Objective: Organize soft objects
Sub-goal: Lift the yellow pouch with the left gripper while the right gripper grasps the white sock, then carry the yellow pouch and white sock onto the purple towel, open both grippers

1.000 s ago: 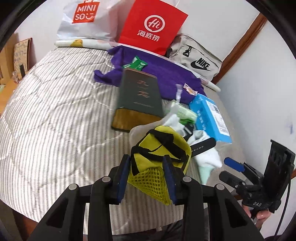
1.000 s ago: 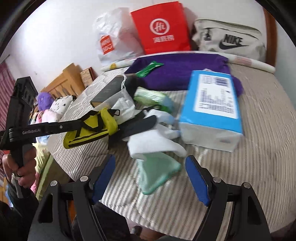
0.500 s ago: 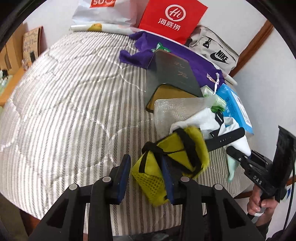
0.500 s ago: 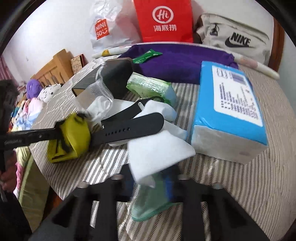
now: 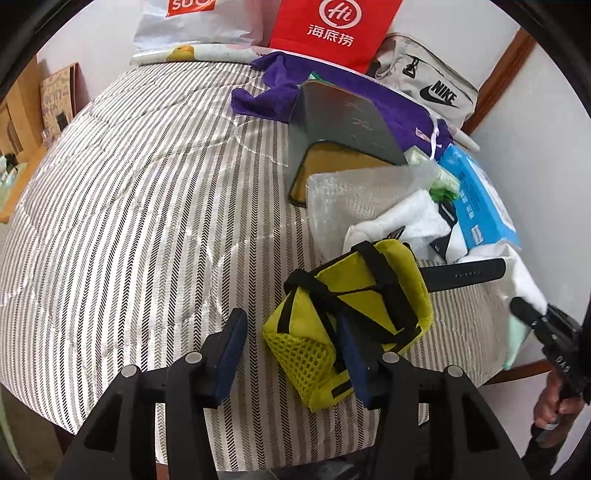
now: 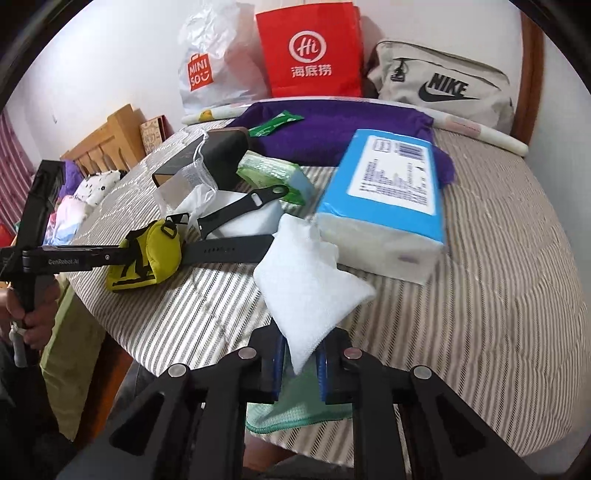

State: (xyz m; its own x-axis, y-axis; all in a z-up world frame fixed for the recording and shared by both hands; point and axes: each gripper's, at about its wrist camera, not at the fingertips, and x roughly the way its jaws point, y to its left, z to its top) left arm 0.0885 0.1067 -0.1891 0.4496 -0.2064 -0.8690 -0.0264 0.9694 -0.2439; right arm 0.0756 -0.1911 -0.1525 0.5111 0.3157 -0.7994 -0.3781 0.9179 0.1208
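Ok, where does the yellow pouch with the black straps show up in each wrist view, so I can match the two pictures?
Left wrist view: the yellow pouch lies low and centre-right, between the left gripper's parted fingers.
Right wrist view: the pouch sits at the left, on the bed's near edge.
Shared landmark: the red paper bag against the back wall.

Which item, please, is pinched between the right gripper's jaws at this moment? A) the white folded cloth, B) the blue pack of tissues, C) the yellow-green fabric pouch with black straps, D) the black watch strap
A: in the right wrist view the right gripper has its jaws closed on a lower corner of the white folded cloth, which rises from between them.
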